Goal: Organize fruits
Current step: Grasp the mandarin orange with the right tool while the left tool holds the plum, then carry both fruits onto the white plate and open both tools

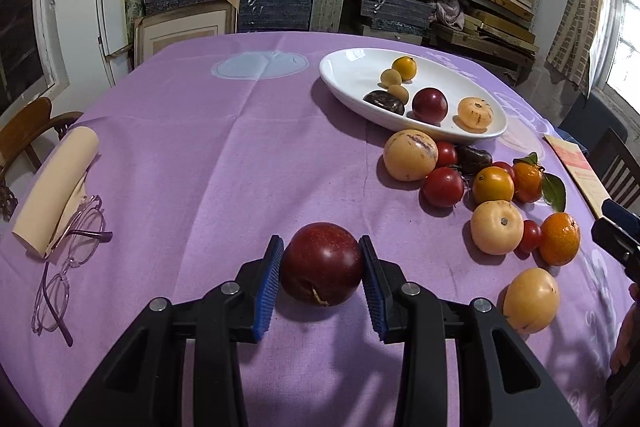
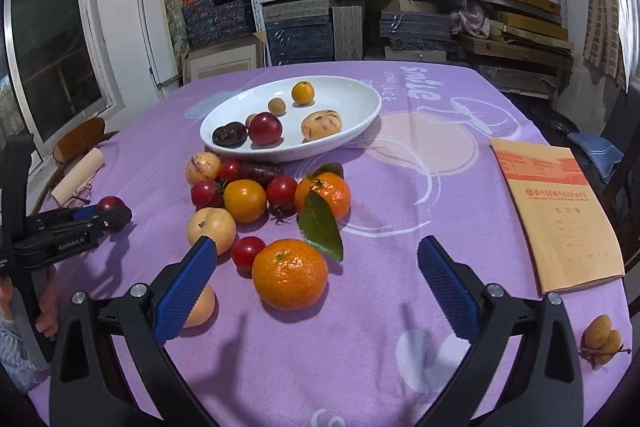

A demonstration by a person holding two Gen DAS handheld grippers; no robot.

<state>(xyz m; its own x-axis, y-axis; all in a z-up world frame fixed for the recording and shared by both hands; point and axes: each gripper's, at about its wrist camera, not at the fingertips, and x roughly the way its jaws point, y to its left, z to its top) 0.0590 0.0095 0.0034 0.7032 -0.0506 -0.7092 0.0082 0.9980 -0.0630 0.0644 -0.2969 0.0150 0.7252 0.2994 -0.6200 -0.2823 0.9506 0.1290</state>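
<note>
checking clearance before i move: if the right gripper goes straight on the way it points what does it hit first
Most likely the nearest mandarin, lying just ahead between the open fingers of the right gripper, slightly toward its left finger. Depth is hard to judge here.

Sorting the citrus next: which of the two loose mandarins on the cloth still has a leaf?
The farther mandarin, beside the red tomatoes, carries a green leaf. The nearer mandarin, in front of the open right claw, has none.

black grippers [image 1: 322, 279], blue ribbed fingers [image 1: 266, 291], silver screws
</note>
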